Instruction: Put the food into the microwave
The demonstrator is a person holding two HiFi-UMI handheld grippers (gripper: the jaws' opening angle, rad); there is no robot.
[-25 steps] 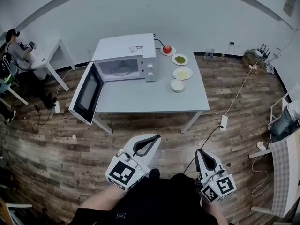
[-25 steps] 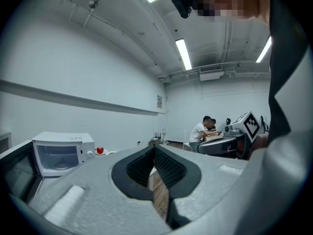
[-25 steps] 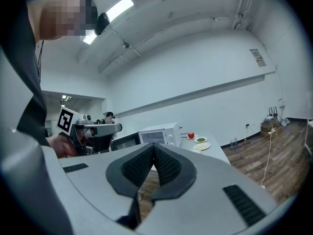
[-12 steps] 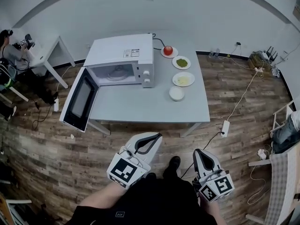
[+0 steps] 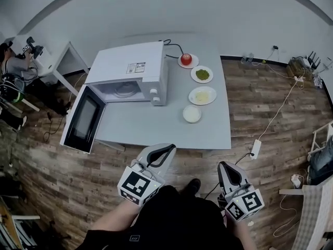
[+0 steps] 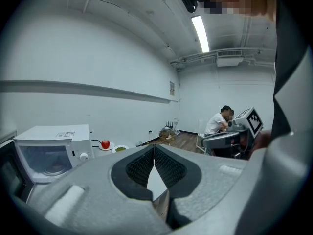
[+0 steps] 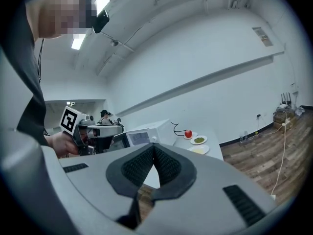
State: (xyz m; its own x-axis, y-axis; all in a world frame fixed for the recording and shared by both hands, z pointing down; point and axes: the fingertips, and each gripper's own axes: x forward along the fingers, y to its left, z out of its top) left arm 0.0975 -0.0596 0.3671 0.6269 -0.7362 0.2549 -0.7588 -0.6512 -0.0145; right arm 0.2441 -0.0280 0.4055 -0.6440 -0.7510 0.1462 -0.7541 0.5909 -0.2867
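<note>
A white microwave (image 5: 130, 72) stands on the grey table (image 5: 156, 126) with its door (image 5: 82, 120) swung open to the left; a glass turntable shows inside. To its right sit a plate with a red apple (image 5: 186, 59), a plate of green food (image 5: 202, 75), a plate of pale yellow food (image 5: 202, 96) and a small white bowl (image 5: 192, 114). My left gripper (image 5: 169, 148) and right gripper (image 5: 222, 166) hang short of the table's near edge, both shut with nothing between the pads. The microwave (image 6: 51, 151) and apple (image 6: 105, 144) show in the left gripper view, the apple (image 7: 188, 133) in the right gripper view.
A white power strip (image 5: 255, 148) with its cable lies on the wood floor right of the table. A second white table (image 5: 54, 61) stands at the far left, with a seated person (image 5: 10, 51) beside it. More cables and devices lie by the far right wall (image 5: 307, 64).
The table and microwave have come nearer in the head view, and both grippers have come up close to the table's near edge. Both stay shut.
</note>
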